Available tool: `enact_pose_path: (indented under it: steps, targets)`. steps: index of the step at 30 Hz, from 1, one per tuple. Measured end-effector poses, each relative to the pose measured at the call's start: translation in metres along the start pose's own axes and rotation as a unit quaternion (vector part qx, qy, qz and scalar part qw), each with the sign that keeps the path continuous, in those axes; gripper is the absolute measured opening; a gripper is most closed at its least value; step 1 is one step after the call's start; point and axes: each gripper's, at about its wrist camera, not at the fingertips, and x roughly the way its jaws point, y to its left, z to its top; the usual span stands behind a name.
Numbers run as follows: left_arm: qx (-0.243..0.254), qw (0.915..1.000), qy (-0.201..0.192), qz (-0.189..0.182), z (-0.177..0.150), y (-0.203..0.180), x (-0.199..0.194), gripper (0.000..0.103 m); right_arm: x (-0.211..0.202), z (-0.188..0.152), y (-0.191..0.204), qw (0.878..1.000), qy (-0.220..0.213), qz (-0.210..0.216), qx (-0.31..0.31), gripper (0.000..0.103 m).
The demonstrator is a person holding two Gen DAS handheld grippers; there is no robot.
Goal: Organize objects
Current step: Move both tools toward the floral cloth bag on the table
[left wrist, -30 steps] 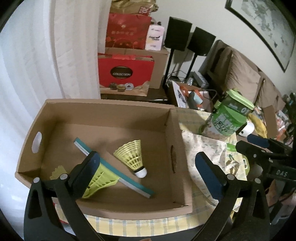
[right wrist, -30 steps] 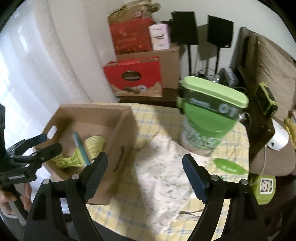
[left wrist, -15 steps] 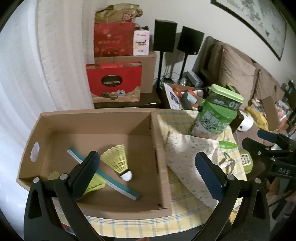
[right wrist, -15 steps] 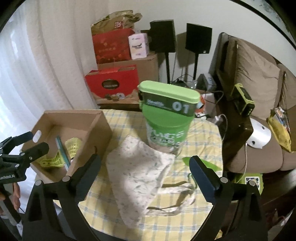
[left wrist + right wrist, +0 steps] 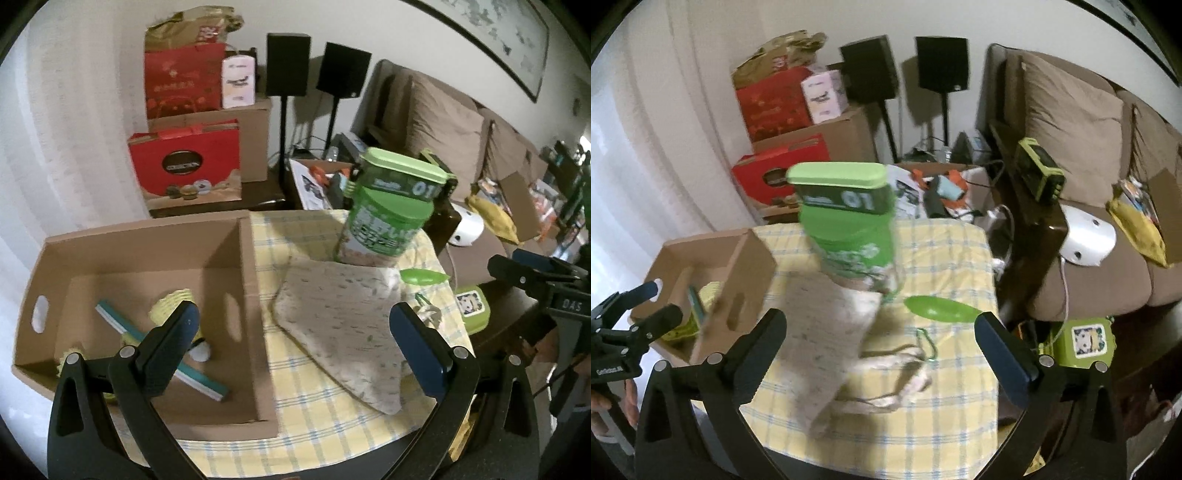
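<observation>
1. Far left: cardboard box (image 5: 255, 295) on the yellow checked table (image 5: 317, 402), already holding a teal-edged strip (image 5: 162, 350) and yellow shuttlecocks (image 5: 171, 306) on its floor.
2. Over the box's near right part: left hand-held gripper (image 5: 291, 332), jaws spread wide, nothing between the pads, touching nothing; one finger hangs above the box floor, the other above the cloth.
3. Just right of the box wall: speckled cloth pouch (image 5: 340, 321) lying flat on the table, its cords (image 5: 905, 373) trailing toward the near edge, a green carabiner (image 5: 925, 343) among them.
4. Behind the pouch, touching its far edge: green canister (image 5: 388, 218), upright, lid on.
5. Right of the canister: green scoop (image 5: 938, 308) flat on the table, apart from the pouch.
6. Near the table's right edge: small green case with a cartoon sticker (image 5: 1086, 339); whether on the table or beyond it, cannot tell.
7. Right hand-held gripper (image 5: 881, 347): jaws just widened to full spread, empty, hovering above the pouch and cords with no contact.
8. Step in hand, as judged: between picks, both tools free, lining up on the loose items beside the box.
9. Next move, likely: lower onto the pouch or scoop, pinch it, carry it left into the box; limp cloth and trailing cords call for a grip that gathers fabric rather than skims it.
</observation>
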Motion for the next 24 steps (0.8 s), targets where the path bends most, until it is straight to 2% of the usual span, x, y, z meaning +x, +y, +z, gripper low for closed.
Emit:
enact_pose_path:
  steps: [5, 11, 16, 24]
  targets:
    - [0.009, 0.9998, 0.011, -0.013, -0.004, -0.017, 0.012, 0.103, 0.002, -0.008, -0.018, 1.0, -0.003, -0.018, 0.009, 0.103]
    - [0.056, 0.9976, 0.027, -0.032, -0.019, -0.049, 0.028, 0.103, 0.016, -0.018, -0.037, 0.999, 0.003, -0.024, 0.03, 0.102]
    - [0.09, 0.994, 0.052, -0.032, -0.038, -0.072, 0.051, 0.103, 0.027, -0.027, -0.044, 0.999, 0.011, -0.023, 0.04, 0.102]
    - [0.107, 0.9909, 0.077, -0.026, -0.062, -0.091, 0.082, 0.103, 0.043, -0.038, -0.052, 0.998, 0.024, -0.027, 0.047, 0.101]
